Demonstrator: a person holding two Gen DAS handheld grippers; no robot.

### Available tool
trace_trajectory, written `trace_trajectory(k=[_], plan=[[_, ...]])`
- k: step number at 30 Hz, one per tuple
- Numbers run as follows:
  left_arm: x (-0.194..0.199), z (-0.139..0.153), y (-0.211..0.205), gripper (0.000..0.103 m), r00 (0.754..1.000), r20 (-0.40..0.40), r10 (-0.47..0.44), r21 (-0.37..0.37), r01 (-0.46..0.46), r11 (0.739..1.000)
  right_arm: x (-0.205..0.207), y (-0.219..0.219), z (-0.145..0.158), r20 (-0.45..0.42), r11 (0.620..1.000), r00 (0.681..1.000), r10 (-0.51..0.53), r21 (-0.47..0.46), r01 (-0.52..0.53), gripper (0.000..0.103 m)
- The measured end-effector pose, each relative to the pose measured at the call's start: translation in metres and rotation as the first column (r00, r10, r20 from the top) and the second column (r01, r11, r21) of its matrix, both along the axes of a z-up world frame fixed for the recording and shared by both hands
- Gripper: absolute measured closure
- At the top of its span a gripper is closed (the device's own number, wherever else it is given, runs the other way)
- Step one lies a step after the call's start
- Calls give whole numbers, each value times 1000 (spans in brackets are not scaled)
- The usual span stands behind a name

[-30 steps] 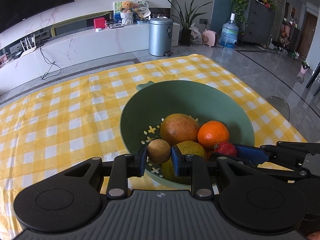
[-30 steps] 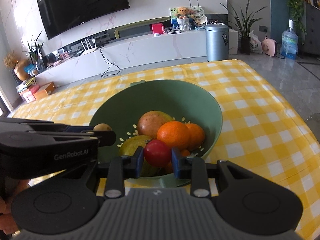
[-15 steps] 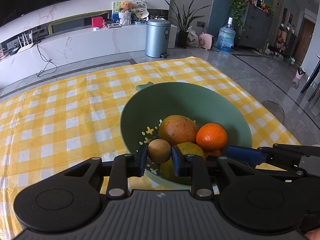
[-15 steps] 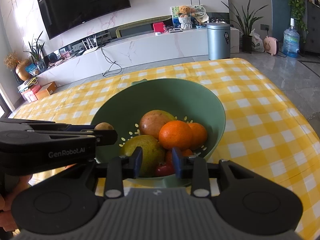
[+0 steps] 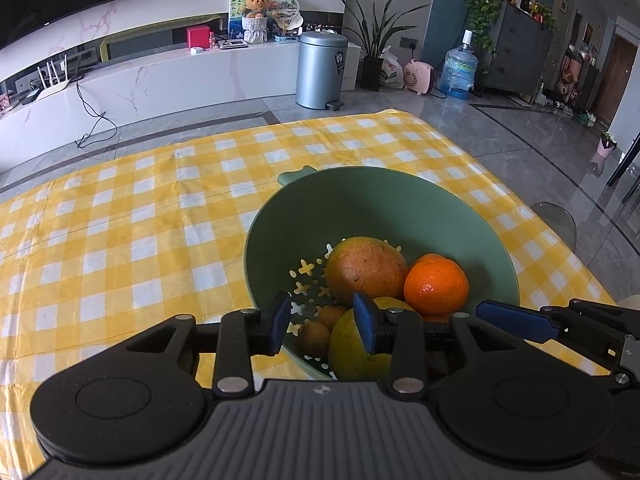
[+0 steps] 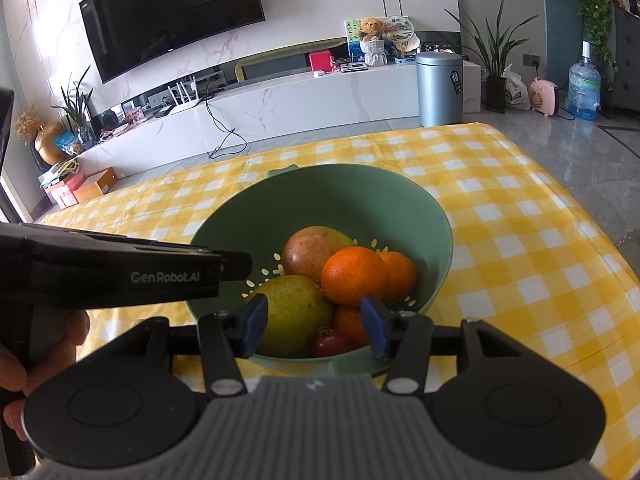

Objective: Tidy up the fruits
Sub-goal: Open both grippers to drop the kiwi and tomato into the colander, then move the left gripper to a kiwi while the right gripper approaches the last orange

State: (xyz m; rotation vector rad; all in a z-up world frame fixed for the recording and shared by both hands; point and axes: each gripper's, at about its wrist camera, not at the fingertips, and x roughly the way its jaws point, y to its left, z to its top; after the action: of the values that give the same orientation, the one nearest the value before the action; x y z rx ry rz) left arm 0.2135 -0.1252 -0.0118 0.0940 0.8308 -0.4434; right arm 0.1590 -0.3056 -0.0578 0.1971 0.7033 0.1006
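A green colander bowl [image 5: 384, 200] [image 6: 320, 196] stands on the yellow checked tablecloth. It holds a reddish mango [image 5: 366, 270] [image 6: 310, 250], oranges [image 5: 436, 286] [image 6: 354, 276], a yellow-green fruit [image 5: 352, 348] [image 6: 294, 314], two small brown fruits [image 5: 314, 336] and a small red fruit [image 6: 332, 344]. My left gripper [image 5: 322, 322] hangs over the bowl's near rim, its jaws opening, nothing pressed between them. My right gripper [image 6: 314, 326] does likewise above the red fruit, its jaws opening, clear of the fruit. Each gripper shows at the edge of the other's view.
The tablecloth [image 5: 120, 240] [image 6: 520, 240] spreads around the bowl. A person's hand [image 6: 16, 360] grips the left tool. Beyond the table's far edge are a grey bin [image 5: 322, 70], a white media counter [image 6: 280, 108] and a water jug [image 5: 460, 68].
Both grippers have opened. The brown fruit left the left gripper and now lies low in the bowl. The red fruit dropped from the right gripper into the bowl.
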Motion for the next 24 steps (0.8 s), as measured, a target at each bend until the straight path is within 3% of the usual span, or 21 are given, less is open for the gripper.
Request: trace_trajectory(k=[7,13,19,24], plan=[[-10,7,5,59,1000,19,10,-3,-10,1000,-4,0,2,19,1000,1000,-6,8,5,49],[-36,25,22,57,998,57,40,33,-42,999,-21,1,12,117,1000,993,-16,7,15,42],[-59,41,44,56,996,73,59,74,-65,995,-44,17,23,210,999,977,35,16,-39,40],[-69,41,66,56,994,60,90,82,-95,992,-54,39,20,189,993,977,101,36,-109,40]])
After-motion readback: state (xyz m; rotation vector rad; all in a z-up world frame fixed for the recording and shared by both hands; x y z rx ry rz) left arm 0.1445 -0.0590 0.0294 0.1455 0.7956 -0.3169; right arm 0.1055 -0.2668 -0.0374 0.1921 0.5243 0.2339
